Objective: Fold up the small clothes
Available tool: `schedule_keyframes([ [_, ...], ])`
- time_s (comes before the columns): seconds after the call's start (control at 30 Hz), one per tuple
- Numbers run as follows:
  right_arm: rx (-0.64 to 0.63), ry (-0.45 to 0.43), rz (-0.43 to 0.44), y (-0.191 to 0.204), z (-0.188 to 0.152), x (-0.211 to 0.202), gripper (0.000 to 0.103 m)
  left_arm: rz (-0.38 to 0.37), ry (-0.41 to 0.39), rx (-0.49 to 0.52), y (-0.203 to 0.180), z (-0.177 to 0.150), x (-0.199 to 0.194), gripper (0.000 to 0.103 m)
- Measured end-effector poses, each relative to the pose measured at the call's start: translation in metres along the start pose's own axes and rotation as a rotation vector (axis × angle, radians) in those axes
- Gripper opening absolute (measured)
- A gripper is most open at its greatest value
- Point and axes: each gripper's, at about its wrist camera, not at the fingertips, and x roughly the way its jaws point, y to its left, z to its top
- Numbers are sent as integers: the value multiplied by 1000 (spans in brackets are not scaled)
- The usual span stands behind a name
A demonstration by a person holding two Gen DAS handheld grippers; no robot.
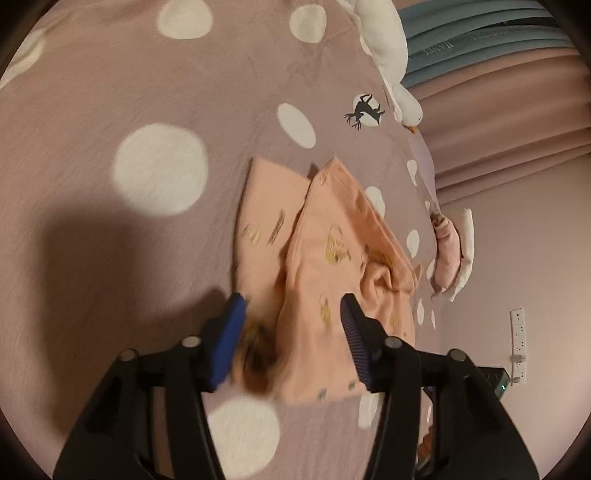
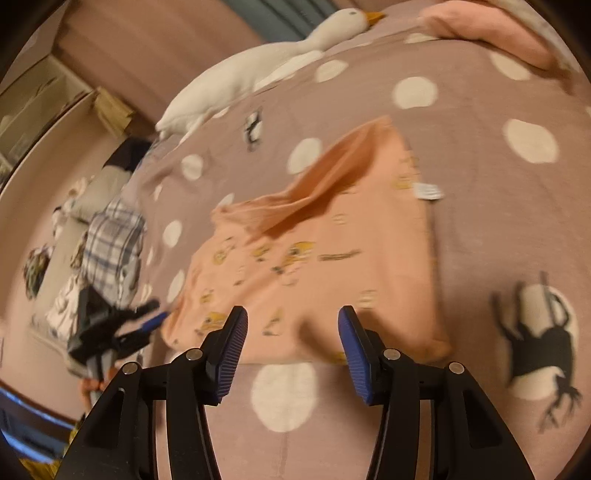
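Note:
A small peach garment with yellow prints lies partly folded on the mauve polka-dot bedspread. My left gripper is open, its blue pads on either side of the garment's near end, just above it. In the right wrist view the same garment lies flat with one flap folded over and a white label at its far right edge. My right gripper is open and empty above the garment's near edge. The left gripper shows at the garment's left corner there.
A white plush goose lies along the bed's far side. A folded pink garment and a white cloth sit at the bed's right edge. A pink pillow lies at the back. Clothes pile on the floor beside the bed.

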Motion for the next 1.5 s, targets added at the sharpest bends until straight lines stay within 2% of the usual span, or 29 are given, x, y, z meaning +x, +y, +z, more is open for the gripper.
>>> schedule_keyframes([
  [0.1,-6,16,25,6,-1,10,51,15,49,25,-7,18,30,53],
  [0.23,-3,45,27,5,-7,19,51,0,126,67,-16,34,61,51],
  [0.3,13,52,19,0,-8,22,51,-9,152,62,-15,39,68,37],
  [0.33,21,52,18,-2,-8,22,51,-9,166,64,-16,41,71,17],
  [0.37,31,53,18,-5,-9,22,51,-8,177,64,-14,41,71,2],
  [0.4,35,53,15,-6,-10,23,52,3,185,64,-14,42,73,5],
  [0.47,36,55,5,-7,-11,23,51,130,116,94,-19,38,64,4],
  [0.53,39,59,4,-8,-11,24,52,229,35,185,-32,33,52,5],
  [0.6,40,62,1,-7,-11,24,51,270,13,234,-39,28,48,3],
  [0.67,36,61,2,-5,-11,23,51,252,41,256,-38,25,49,4],
  [0.73,29,64,6,-2,-11,25,51,248,63,209,-27,25,49,4],
  [0.8,6,67,24,7,-10,27,52,202,55,132,-14,27,42,4],
  [0.9,-58,93,85,34,-4,40,55,147,40,131,-10,17,25,4],
  [1.03,-141,150,101,79,18,85,57,93,52,130,-11,9,15,19],
  [1.17,-171,224,106,121,46,139,57,58,85,149,-9,5,17,19],
  [1.23,-195,263,14,142,59,173,57,48,91,162,-12,5,22,19],
  [1.37,-259,333,-118,162,61,220,56,45,115,231,-20,-4,28,16],
  [1.43,-258,371,-222,161,57,240,41,44,124,263,-25,-6,31,16],
  [1.5,-268,362,-253,161,56,247,34,39,131,277,-26,-9,34,16],
])
